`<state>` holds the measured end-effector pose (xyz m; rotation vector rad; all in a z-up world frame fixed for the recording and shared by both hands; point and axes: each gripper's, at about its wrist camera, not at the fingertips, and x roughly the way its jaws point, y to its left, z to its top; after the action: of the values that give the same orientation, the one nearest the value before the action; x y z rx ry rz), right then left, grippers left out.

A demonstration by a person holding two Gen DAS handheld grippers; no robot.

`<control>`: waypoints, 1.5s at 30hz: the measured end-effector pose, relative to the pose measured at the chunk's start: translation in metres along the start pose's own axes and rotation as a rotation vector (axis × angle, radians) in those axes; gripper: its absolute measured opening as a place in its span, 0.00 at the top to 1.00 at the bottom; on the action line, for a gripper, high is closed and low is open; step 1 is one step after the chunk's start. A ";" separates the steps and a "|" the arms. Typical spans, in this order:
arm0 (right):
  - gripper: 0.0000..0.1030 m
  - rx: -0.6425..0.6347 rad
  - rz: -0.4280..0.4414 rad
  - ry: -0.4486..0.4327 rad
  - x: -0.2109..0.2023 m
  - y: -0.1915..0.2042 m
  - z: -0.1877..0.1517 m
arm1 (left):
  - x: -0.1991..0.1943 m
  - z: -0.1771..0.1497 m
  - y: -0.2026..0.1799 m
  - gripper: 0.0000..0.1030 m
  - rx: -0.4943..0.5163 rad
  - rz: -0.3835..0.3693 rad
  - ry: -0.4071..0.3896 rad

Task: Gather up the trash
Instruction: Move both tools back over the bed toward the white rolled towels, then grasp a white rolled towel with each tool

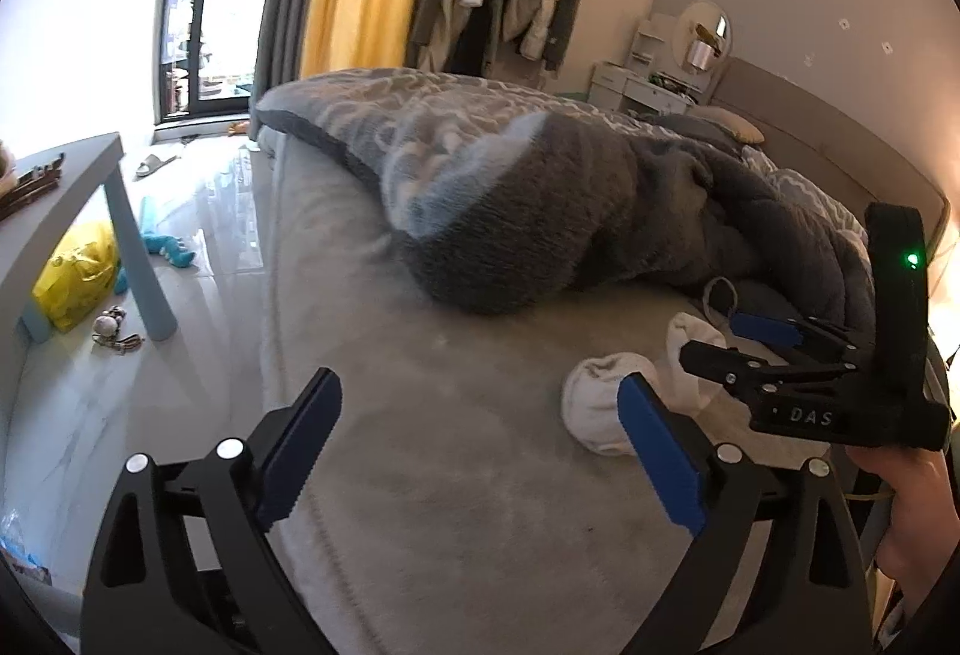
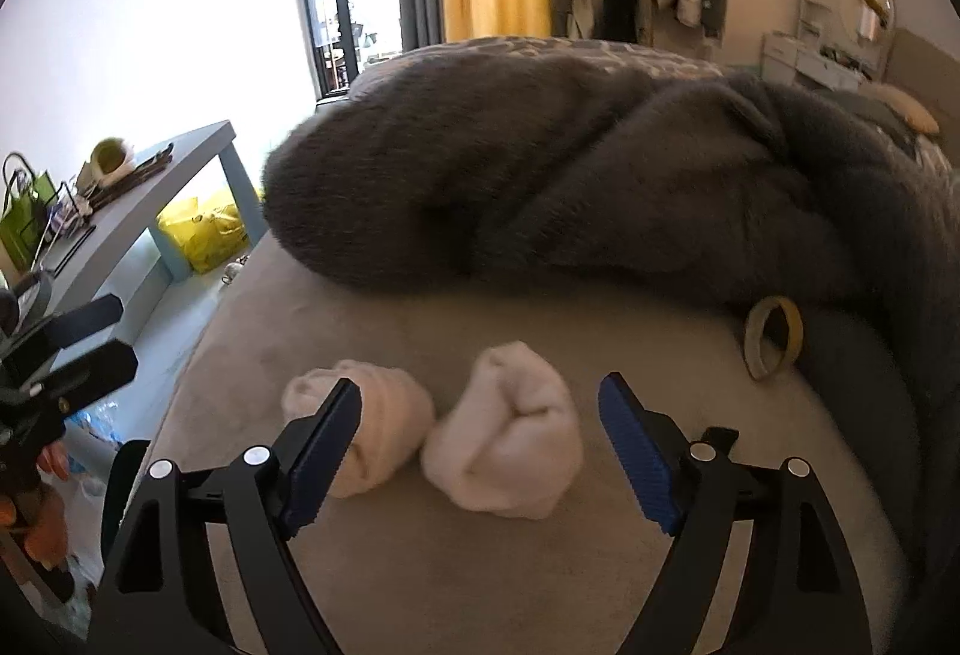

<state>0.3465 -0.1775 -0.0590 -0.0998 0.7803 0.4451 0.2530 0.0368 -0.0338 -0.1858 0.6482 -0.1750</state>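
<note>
Two white rolled-up bundles, like balled socks, lie side by side on the grey bed sheet [image 2: 480, 565]. In the right wrist view the right bundle [image 2: 510, 445] sits between the wide-apart blue pads of my right gripper [image 2: 480, 415], untouched, while the left bundle [image 2: 384, 415] is partly hidden behind the left pad. My right gripper is open. In the left wrist view my left gripper [image 1: 480, 415] is open over bare sheet, with nothing between its fingers. The bundles [image 1: 594, 409] lie just beyond its right finger. My right gripper [image 1: 720, 340], in a person's hand, hovers over them.
A bulky grey fleece blanket [image 2: 570, 175] is heaped just behind the bundles. A yellow ring [image 2: 774, 337] lies at its edge. Left of the bed stands a blue-grey table [image 1: 78, 187] with a yellow bag [image 1: 78, 277] beneath; toys and a slipper lie on the floor.
</note>
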 end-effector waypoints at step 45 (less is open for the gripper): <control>0.56 0.153 0.100 0.025 -0.017 -0.086 -0.038 | 0.099 -0.020 -0.066 0.40 -0.013 -0.008 0.241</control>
<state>0.3473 -0.2708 -0.0809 0.0767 0.8439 0.4782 0.3112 -0.0516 -0.0920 -0.1811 0.8881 -0.2023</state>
